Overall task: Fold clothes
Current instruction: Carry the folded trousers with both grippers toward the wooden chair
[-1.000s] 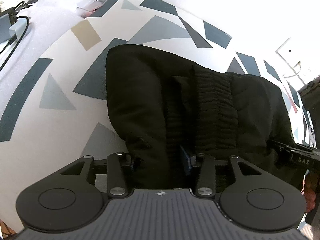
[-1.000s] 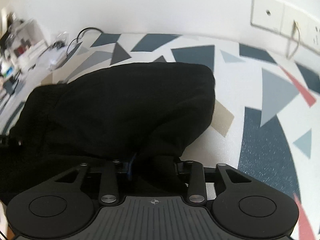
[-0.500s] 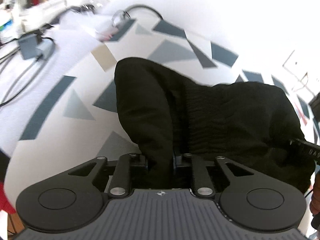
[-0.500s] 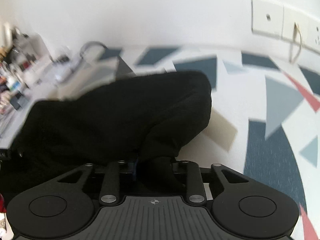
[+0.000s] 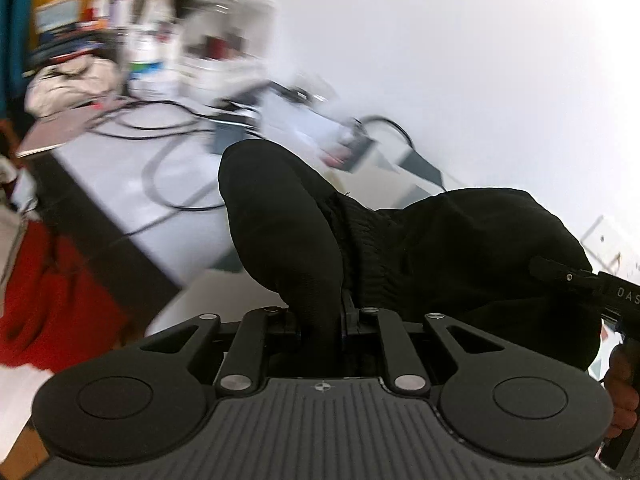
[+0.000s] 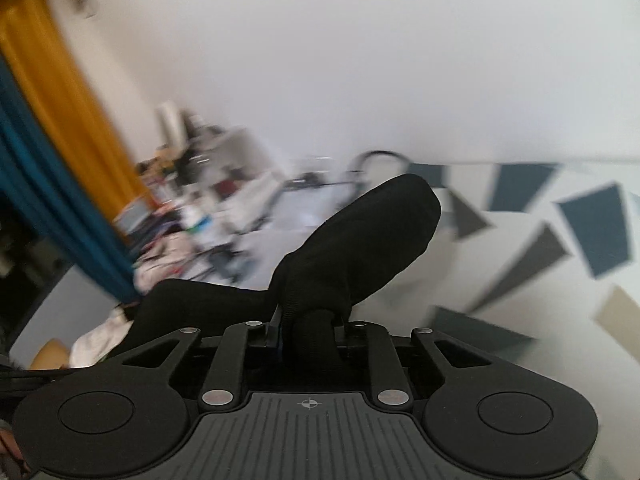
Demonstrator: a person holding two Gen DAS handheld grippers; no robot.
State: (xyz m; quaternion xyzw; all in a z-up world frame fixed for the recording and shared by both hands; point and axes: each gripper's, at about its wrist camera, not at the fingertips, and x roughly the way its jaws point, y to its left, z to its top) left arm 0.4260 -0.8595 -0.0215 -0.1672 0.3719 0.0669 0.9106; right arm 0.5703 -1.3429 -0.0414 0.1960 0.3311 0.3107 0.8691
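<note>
Bright, even daylight; backgrounds smeared by motion blur; fisheye bends the edges; near black parts stay sharp

Cables [image 5: 168, 168], clutter [image 5: 168, 40] crowd left; patterned tabletop [image 6: 520, 240] right open.

Motion blur smears the clutter [image 5: 168, 48] on the far desk in both wrist views, so no item there can be told apart. The black garment [image 5: 400, 248] covers the left gripper's fingertips and, in the right view, the right gripper's too. The picture's right edge cuts off a hand [image 5: 622, 396].
</note>
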